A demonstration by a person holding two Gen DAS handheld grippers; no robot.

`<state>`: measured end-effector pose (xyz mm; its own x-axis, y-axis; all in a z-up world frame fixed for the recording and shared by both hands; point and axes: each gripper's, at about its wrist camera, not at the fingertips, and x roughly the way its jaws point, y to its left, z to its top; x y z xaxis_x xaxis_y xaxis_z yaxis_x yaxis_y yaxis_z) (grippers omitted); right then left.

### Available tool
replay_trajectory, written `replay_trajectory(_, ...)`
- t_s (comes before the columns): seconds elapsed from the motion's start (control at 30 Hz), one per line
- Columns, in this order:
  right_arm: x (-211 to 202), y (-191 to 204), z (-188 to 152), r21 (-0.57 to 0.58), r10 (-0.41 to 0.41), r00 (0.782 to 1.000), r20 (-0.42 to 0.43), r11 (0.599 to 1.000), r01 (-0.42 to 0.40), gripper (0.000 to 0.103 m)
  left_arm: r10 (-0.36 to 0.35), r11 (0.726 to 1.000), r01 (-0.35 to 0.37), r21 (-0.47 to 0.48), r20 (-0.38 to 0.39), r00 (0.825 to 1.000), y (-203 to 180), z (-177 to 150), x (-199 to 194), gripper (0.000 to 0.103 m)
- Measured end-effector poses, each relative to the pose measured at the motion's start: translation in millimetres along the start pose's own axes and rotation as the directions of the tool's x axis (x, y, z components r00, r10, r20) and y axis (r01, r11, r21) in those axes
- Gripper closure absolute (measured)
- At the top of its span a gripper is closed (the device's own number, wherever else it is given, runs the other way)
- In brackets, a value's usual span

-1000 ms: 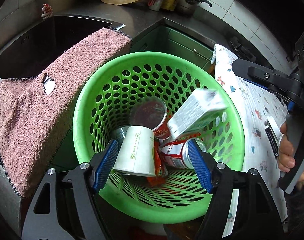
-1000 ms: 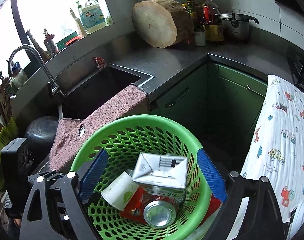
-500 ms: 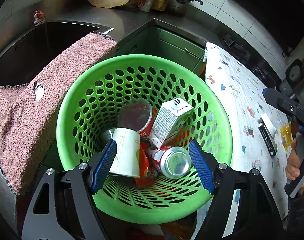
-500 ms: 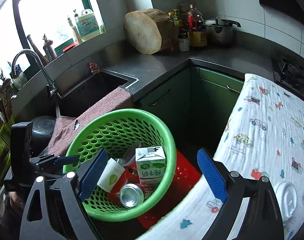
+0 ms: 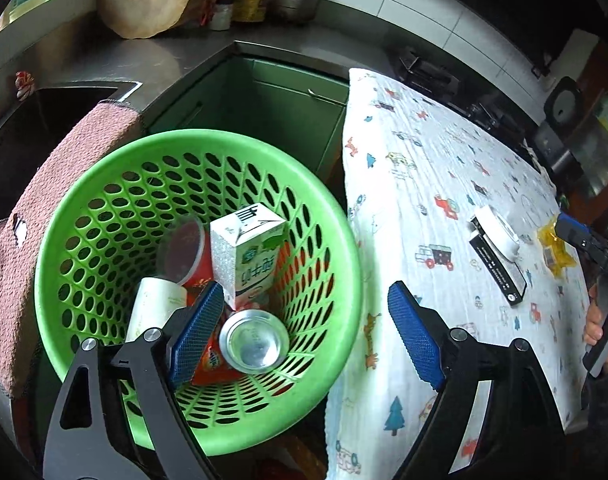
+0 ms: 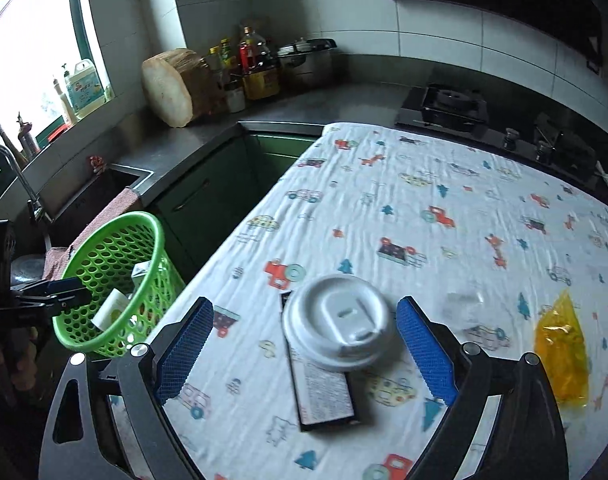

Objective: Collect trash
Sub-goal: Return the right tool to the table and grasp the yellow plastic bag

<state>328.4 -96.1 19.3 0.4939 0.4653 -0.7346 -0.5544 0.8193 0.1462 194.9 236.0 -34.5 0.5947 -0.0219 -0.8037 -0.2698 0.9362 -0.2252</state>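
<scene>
A green perforated basket (image 5: 104, 184) holds a milk carton (image 5: 250, 252), a can (image 5: 254, 340), a white paper cup (image 5: 152, 308) and a red cup (image 5: 184, 252). My left gripper (image 5: 304, 336) is open and empty over the basket's right rim. My right gripper (image 6: 304, 348) is open above the table, with a white cup lid (image 6: 337, 322) lying on a dark flat box (image 6: 319, 392) between its fingers. A yellow wrapper (image 6: 559, 344) lies to the right. The basket also shows in the right wrist view (image 6: 116, 240).
The table wears a white cloth with cartoon cars (image 6: 423, 200). A pink towel (image 5: 44, 184) hangs over the sink edge beside the basket. A wooden chopping block (image 6: 172, 86), bottles and a pot stand on the counter. A stove (image 6: 443, 108) lies behind the table.
The right gripper has swung right from above the basket to over the table, above the lid. The milk carton has dropped and settled in the basket. The left gripper has shifted right.
</scene>
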Motion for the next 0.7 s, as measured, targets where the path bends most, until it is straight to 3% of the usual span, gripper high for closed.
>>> replay_trajectory(0.27, -18.6, -97.5, -11.1, 0.007, -0.17, 0.984, -0.048, 0.985, 0.17, 0.011, -0.059, 0.989, 0.059, 0.133, -0.006, 0.998, -74.0, 14.3, 16.3, 0.011)
replay_trajectory(0.47, -2.2, -140.3, -23.3, -0.038, -0.207, 0.97, -0.126, 0.978, 0.204, 0.011, -0.106, 0.959, 0.109, 0.263, -0.025, 0.994, -130.7, 25.1, 33.6, 0.008)
replay_trajectory(0.7, 27.8, -160.3, -34.1, -0.07, -0.21, 0.959, -0.191, 0.977, 0.201, 0.011, -0.131, 0.923, 0.143, 0.358, -0.057, 0.99, -178.3, 33.5, 59.6, 0.008)
